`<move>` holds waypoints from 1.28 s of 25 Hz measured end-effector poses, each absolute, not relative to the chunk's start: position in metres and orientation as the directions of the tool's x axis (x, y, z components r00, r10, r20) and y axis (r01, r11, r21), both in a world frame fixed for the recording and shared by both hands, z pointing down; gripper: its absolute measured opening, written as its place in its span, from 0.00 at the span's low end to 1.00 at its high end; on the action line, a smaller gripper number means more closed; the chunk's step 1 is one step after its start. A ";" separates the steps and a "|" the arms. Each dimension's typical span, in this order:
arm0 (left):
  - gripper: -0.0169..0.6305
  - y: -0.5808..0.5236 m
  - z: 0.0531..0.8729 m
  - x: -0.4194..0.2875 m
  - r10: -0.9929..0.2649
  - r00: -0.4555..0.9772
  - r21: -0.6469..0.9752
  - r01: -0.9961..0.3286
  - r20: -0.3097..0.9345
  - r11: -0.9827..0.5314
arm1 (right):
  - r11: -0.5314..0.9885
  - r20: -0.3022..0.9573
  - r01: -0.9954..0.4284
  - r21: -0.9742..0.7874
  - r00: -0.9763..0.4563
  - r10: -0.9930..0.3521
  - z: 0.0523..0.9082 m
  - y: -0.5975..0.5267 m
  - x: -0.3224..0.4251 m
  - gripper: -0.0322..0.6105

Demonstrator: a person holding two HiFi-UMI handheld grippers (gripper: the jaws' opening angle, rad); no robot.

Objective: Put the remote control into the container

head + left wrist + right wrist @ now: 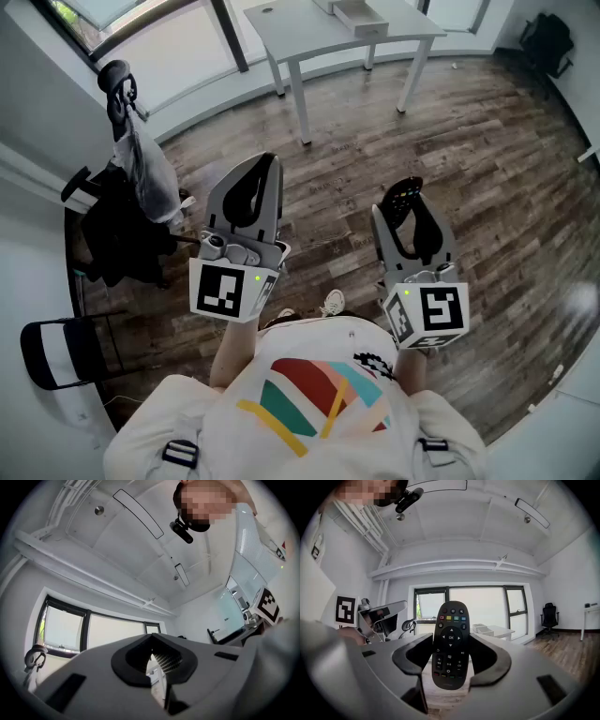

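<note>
the right gripper [451, 662] pinches the remote [451, 639] upright between its pads (buttons facing its camera), above the wood floor [487, 141]. the left gripper [255, 178], pressed together and empty, is alongside.

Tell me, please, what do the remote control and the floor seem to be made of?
Remote control: probably black plastic with a matte finish, judging by the smooth moulded shell and small coloured buttons. Floor: wood planks or wood-look laminate, I cannot tell which. It shows brown grain, plank seams and a slight sheen.
</note>
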State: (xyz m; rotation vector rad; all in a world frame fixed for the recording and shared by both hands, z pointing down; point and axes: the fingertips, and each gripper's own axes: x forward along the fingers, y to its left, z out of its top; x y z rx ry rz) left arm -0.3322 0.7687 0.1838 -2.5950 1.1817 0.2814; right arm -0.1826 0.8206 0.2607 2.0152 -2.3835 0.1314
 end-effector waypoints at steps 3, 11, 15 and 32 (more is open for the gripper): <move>0.04 0.769 0.184 -0.334 -0.709 0.644 -0.167 -0.762 -0.286 -0.625 | 0.167 0.067 -0.985 -0.052 -0.170 -0.983 0.261 0.822 -0.183 0.43; 0.04 0.767 0.188 -0.328 -0.711 0.647 -0.167 -0.761 -0.276 -0.627 | 0.152 0.061 -0.988 -0.042 -0.154 -0.986 0.261 0.821 -0.177 0.43; 0.04 0.765 0.190 -0.322 -0.707 0.651 -0.165 -0.757 -0.276 -0.633 | 0.148 0.052 -0.988 -0.048 -0.150 -0.987 0.261 0.821 -0.170 0.43; 0.04 0.739 0.209 -0.313 -0.731 0.644 -0.142 -0.764 -0.226 -0.629 | 0.099 0.096 -0.985 -0.138 -0.113 -0.989 0.280 0.805 -0.139 0.43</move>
